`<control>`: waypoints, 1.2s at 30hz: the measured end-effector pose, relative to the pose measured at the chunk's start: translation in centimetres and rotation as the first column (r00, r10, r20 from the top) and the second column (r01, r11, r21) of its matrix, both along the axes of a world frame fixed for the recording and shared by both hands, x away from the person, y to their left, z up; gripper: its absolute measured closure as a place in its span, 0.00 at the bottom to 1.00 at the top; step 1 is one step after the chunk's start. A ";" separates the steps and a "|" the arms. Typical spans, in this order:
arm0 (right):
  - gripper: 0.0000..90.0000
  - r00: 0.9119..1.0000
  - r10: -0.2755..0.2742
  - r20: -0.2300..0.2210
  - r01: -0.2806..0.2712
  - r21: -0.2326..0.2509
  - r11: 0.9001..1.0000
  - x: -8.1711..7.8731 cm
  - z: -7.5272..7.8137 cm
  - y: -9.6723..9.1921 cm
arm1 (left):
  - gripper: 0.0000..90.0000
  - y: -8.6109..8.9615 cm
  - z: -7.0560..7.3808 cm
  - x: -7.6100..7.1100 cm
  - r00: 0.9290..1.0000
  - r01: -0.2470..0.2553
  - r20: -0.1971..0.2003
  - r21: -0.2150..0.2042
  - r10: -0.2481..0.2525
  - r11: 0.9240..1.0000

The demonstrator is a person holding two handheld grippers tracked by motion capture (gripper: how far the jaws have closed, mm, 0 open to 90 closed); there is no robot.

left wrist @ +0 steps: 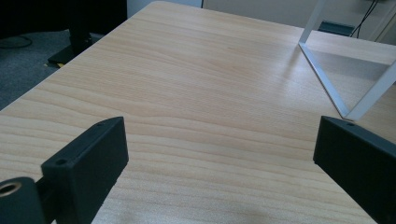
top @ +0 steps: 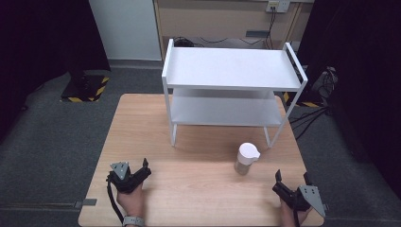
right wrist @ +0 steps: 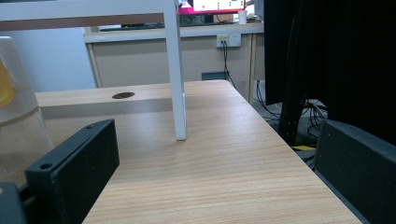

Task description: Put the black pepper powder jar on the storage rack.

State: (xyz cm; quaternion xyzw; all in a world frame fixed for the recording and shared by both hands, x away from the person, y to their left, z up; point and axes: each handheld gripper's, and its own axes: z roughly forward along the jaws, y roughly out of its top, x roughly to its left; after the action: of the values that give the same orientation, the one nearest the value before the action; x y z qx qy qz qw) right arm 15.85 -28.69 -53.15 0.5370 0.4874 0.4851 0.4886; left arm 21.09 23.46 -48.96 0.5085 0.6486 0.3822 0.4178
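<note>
The wooden counter (top: 189, 189) carries a white two-tier shelf rack (top: 231, 71) at its far side. In front of the rack's right front leg, towards the person, stands a clear jar with a white lid (top: 246, 159), upright, with a pale granular filling. The left gripper (top: 137, 174) rests at the near left edge, its jaws spread wide over bare wood. The right gripper (top: 292, 182) sits near the right corner, jaws wide apart and empty, the jar close by to its left.
</note>
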 end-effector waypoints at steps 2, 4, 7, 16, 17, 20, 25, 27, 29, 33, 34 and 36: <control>0.00 1.000 0.001 -0.002 -0.001 0.000 1.000 0.0 0.0 0.0 | 0.03 0.0 0.0 0.0 1.000 -0.001 -0.001 0.002 0.001 1.000; 0.00 1.000 0.003 -0.002 -0.003 -0.001 1.000 0.0 0.0 0.0 | 0.03 -0.1 0.0 0.0 1.000 0.001 -0.001 0.005 -0.001 1.000; 0.00 1.000 0.004 0.001 -0.004 -0.001 1.000 0.0 0.0 -0.1 | 0.03 -0.1 0.0 0.1 1.000 0.000 -0.002 0.006 0.000 1.000; 0.00 1.000 0.006 0.003 -0.006 -0.010 1.000 0.0 -0.1 0.0 | 0.03 -0.1 0.0 0.1 1.000 0.002 -0.002 0.006 -0.002 1.000; 0.00 1.000 0.008 0.001 -0.008 -0.017 1.000 0.0 0.0 0.0 | 0.03 -0.1 0.0 0.1 1.000 0.002 -0.001 0.005 -0.002 1.000; 0.00 1.000 0.013 -0.008 -0.013 -0.026 1.000 0.1 0.1 0.1 | 0.03 0.0 0.0 0.0 1.000 0.004 0.002 0.000 -0.004 1.000; 0.00 1.000 0.015 -0.010 -0.016 -0.014 1.000 0.0 0.2 0.1 | 0.03 0.1 -0.1 0.0 1.000 0.007 0.004 -0.005 -0.007 1.000; 0.00 1.000 0.021 -0.014 -0.021 -0.011 1.000 0.0 0.4 0.0 | 0.03 0.1 0.0 0.0 1.000 0.009 0.003 -0.004 -0.009 1.000; 0.00 0.999 0.029 -0.022 -0.029 -0.010 1.000 0.1 0.6 0.0 | 0.03 0.1 0.0 0.1 1.000 0.008 0.001 -0.003 -0.008 1.000; 0.00 0.998 0.039 -0.039 -0.037 0.045 0.998 0.0 1.0 -0.3 | 0.03 0.1 0.0 0.1 1.000 0.011 0.000 -0.002 -0.011 1.000; 0.00 0.999 0.040 -0.036 -0.038 0.055 0.998 -0.2 1.0 -0.2 | 0.03 0.1 0.0 0.1 1.000 0.012 0.000 -0.003 -0.012 1.000; 0.00 0.999 0.042 -0.031 -0.041 0.032 0.999 -0.6 0.9 0.3 | 0.03 0.2 0.0 0.1 1.000 0.013 0.000 -0.005 -0.013 1.000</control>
State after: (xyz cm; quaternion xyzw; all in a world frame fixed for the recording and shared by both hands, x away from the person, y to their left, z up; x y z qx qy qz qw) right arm 15.21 -28.36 -52.20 0.5420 0.4985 0.4942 0.4620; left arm 21.17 23.64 -48.95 0.5117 0.6464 0.3778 0.4214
